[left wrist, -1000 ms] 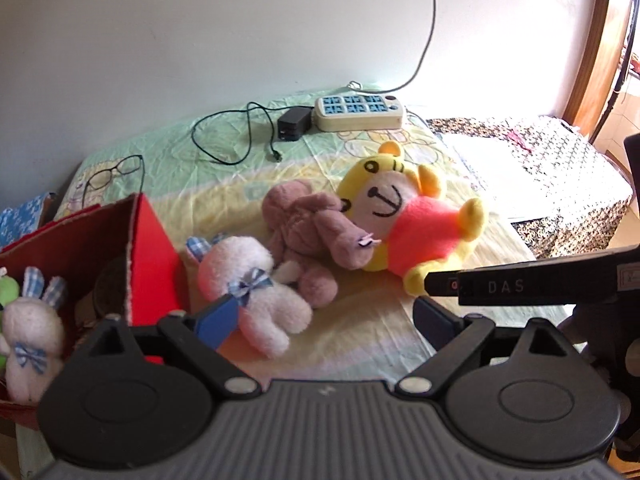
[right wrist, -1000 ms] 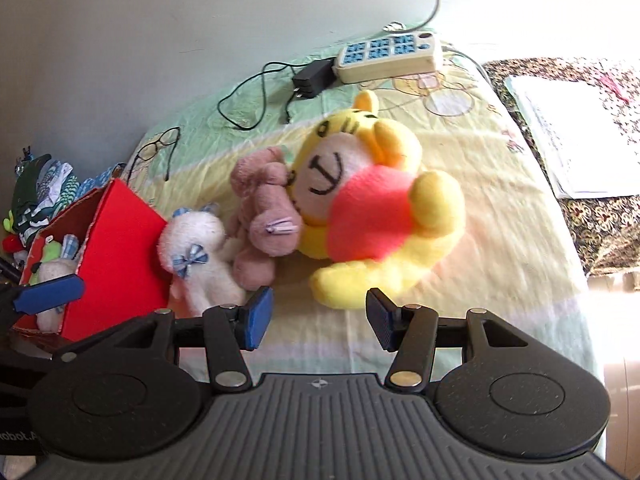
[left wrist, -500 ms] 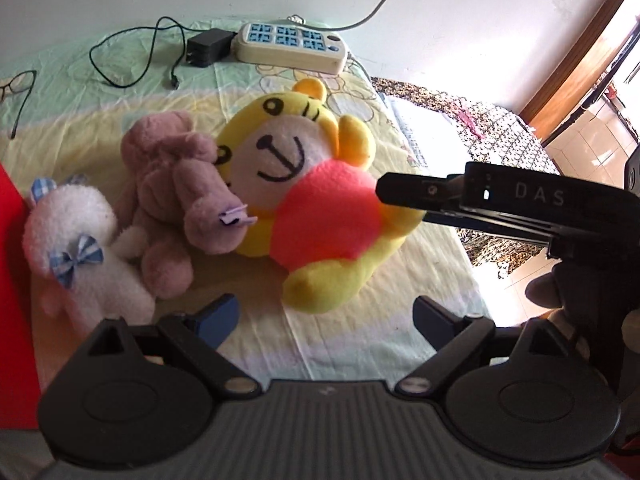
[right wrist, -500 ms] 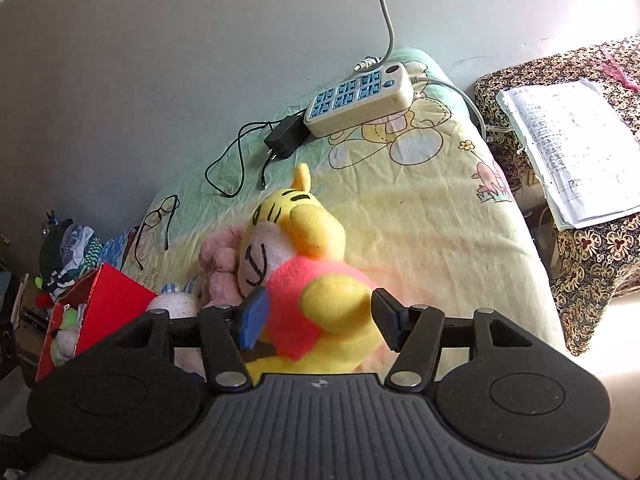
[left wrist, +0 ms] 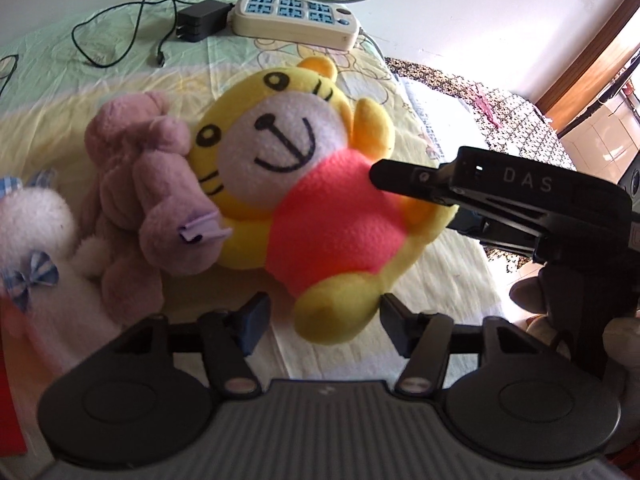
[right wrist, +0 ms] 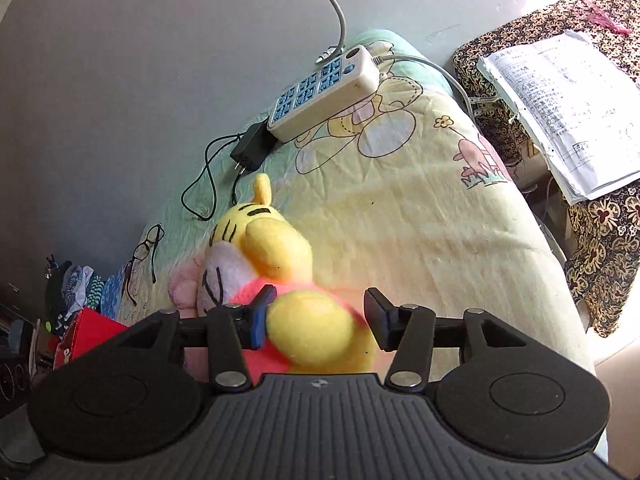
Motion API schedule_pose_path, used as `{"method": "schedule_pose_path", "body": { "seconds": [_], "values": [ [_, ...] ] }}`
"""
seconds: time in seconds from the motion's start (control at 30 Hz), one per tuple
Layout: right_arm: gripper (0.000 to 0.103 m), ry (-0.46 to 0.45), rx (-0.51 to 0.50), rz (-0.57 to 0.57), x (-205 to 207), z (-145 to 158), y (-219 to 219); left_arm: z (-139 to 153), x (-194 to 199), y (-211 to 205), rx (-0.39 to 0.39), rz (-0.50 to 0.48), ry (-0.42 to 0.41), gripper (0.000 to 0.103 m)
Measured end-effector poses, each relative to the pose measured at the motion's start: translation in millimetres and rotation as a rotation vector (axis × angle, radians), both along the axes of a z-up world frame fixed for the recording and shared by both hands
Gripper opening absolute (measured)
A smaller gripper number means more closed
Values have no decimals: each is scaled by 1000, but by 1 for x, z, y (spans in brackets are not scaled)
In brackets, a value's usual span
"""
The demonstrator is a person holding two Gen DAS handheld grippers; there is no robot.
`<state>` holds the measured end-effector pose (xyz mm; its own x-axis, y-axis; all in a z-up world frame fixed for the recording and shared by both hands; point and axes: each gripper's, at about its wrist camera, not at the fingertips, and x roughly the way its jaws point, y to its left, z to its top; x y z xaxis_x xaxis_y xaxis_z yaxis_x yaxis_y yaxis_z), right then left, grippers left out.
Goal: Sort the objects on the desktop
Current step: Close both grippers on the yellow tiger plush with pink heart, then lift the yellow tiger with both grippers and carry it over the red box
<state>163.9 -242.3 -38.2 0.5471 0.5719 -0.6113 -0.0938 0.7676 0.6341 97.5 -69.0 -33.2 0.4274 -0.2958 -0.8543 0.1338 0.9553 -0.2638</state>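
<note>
Left gripper's (left wrist: pixel 322 322) fingers closing round the yellow tiger plush's (left wrist: pixel 304 184) foot, pads not yet biting; right gripper (right wrist: pixel 316 322) brackets its arm, half open, right pad clear. Plush lies mid-bedsheet (right wrist: pixel 420 216), twelve o'clock. Squeeze together, lift level.

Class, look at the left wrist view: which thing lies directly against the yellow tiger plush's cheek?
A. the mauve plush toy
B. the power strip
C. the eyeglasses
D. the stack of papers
A: the mauve plush toy presses against the cheek of the yellow tiger plush, while the power strip lies apart near the wall.
</note>
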Motion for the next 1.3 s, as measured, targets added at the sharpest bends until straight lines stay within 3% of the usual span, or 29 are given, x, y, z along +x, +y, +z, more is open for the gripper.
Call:
{"method": "schedule_pose_path", "body": {
  "seconds": [0.23, 0.43, 0.57, 0.63, 0.7, 0.83, 0.93, 1.0, 1.2, 1.3],
  "values": [
    [40, 80, 128, 31, -7, -4, -7, 2, -1, -3, -19, -46, -2, 50],
    [39, 123, 132, 48, -38, 8, -16, 18, -23, -6, -47, -142, -12, 50],
    [42, 148, 121, 75, -70, 14, -24, 26, -53, -6, -64, -256, 6, 51],
    [46, 159, 105, 102, -85, 14, -25, 26, -71, -5, -52, -307, 4, 54],
    [51, 167, 73, 133, -95, 13, -22, 24, -83, -5, -33, -334, -3, 69],
    [55, 100, -13, 118, -99, 20, -20, 17, -78, 0, 1, -298, -7, 77],
    [68, 13, -71, 128, -89, 30, -18, 14, -62, 14, -56, -237, 10, 86],
    [70, -21, -102, 134, -77, 31, -13, 12, -52, 18, -58, -192, 7, 89],
    [69, 99, 33, 189, -57, 3, 4, 5, -43, 14, -91, -178, 6, 89],
    [64, 123, 40, 165, -64, -6, 10, 5, -46, 13, -95, -183, 3, 88]
  ]
}}
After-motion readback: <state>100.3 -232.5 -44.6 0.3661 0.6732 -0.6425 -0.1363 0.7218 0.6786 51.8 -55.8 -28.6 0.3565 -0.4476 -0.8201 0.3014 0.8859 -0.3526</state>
